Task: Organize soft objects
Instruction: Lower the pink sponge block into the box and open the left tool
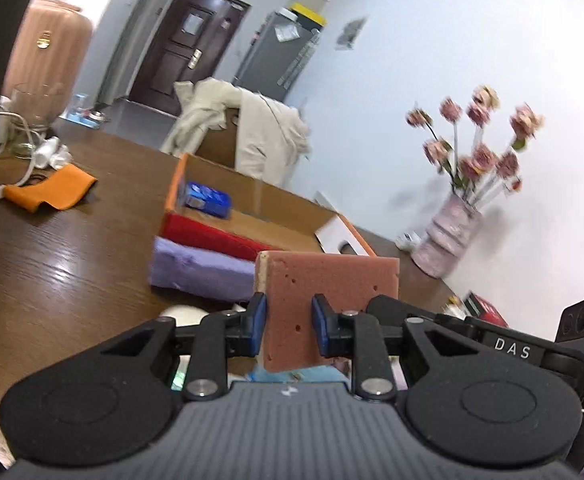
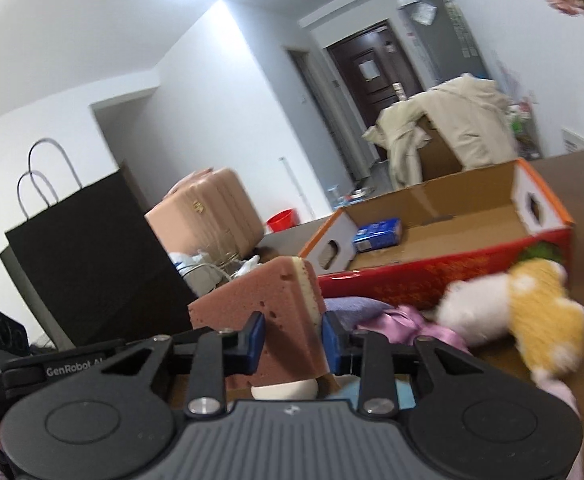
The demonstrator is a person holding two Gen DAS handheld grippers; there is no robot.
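Observation:
In the left wrist view a pink-brown sponge (image 1: 332, 280) with a cream layer stands on edge between the blue pads of my left gripper (image 1: 288, 320), which is shut on it. My right gripper (image 2: 294, 340) is likewise shut on a pink-brown sponge (image 2: 252, 300) in its own view. The two grippers sit side by side; whether they share one sponge I cannot tell. Beyond lies an open cardboard box (image 1: 292, 216) (image 2: 452, 264) with a red outer wall, holding a blue packet (image 1: 206, 198) (image 2: 378, 234). A purple towel (image 1: 196, 268) lies against the box. A white and yellow plush toy (image 2: 512, 312) lies to the right.
On the brown table (image 1: 72, 248) lie an orange cloth (image 1: 52, 190), a glass jar (image 1: 36, 108) with cables, and a vase of pink flowers (image 1: 452, 236) by the wall. A black paper bag (image 2: 92, 248) stands at left. Pink satin cloth (image 2: 412, 320) lies near the plush toy.

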